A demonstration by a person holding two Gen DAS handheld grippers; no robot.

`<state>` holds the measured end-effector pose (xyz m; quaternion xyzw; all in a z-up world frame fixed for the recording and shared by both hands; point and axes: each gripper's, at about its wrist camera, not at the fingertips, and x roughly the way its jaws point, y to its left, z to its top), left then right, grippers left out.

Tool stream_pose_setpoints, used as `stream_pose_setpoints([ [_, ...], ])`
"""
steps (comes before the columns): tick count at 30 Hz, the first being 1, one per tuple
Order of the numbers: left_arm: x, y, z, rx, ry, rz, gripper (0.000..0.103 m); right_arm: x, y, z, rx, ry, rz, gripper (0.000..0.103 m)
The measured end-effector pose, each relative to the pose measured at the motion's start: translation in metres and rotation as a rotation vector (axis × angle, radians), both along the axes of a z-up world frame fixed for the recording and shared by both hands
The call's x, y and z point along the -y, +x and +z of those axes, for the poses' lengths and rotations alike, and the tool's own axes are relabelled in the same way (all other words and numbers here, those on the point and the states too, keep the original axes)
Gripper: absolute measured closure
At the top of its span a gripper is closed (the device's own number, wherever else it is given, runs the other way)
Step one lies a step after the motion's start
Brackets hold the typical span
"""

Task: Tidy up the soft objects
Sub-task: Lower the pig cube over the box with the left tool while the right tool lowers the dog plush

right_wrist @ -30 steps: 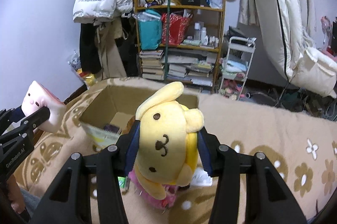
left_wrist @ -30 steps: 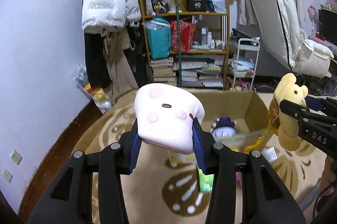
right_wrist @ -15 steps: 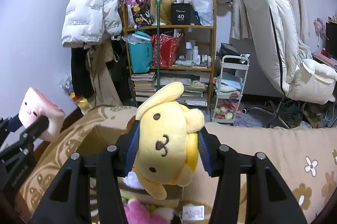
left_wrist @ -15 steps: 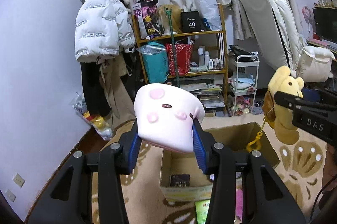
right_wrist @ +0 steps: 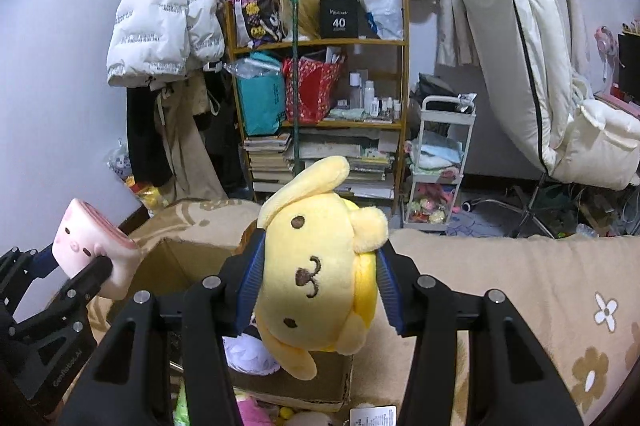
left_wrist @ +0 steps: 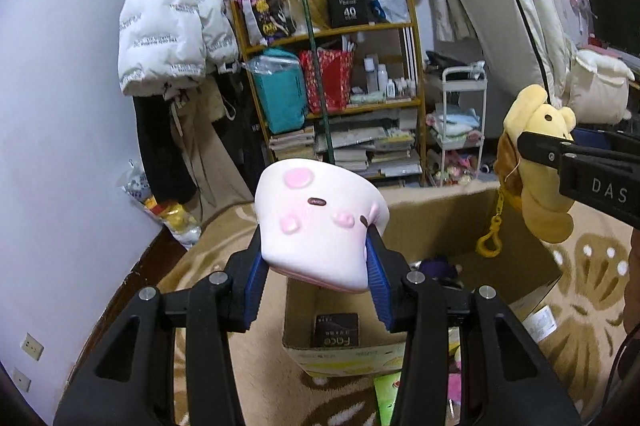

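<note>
Pinching a pink toy point(left_wrist: 320, 230) and a yellow dog point(right_wrist: 320, 278) above the box point(left_wrist: 440, 222), both grippers risk dropping them outside if released off-centre.

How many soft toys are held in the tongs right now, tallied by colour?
Pink: 1, the pink squishy toy, clamped in the left tongs.
Yellow: 1, the yellow dog plush, clamped in the right tongs.
Total: 2 held. Other soft things lie in and around the cardboard box below, too hidden to count.
</note>
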<state>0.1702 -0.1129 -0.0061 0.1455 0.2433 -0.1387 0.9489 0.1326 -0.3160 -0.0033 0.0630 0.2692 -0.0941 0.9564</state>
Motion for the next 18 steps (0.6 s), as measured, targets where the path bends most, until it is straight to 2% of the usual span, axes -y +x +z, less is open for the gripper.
stream_pose_setpoints([
  [5, 0.0, 0.009, -0.013, -0.044, -0.006, -0.015, 0.059, -0.002, 0.007, -0.019, -0.044, 0.001, 0.019, 0.048],
  [9, -0.001, 0.015, -0.022, -0.079, -0.011, -0.022, 0.059, 0.007, 0.013, -0.03, -0.077, 0.131, 0.041, 0.048],
  [11, -0.002, 0.017, -0.026, -0.098, -0.011, -0.02, 0.059, 0.01, 0.014, -0.035, -0.089, 0.155, 0.043, 0.048],
  [18, -0.008, 0.024, -0.037, -0.162, -0.025, -0.004, 0.056, 0.009, 0.015, -0.049, -0.13, 0.14, 0.034, 0.048],
])
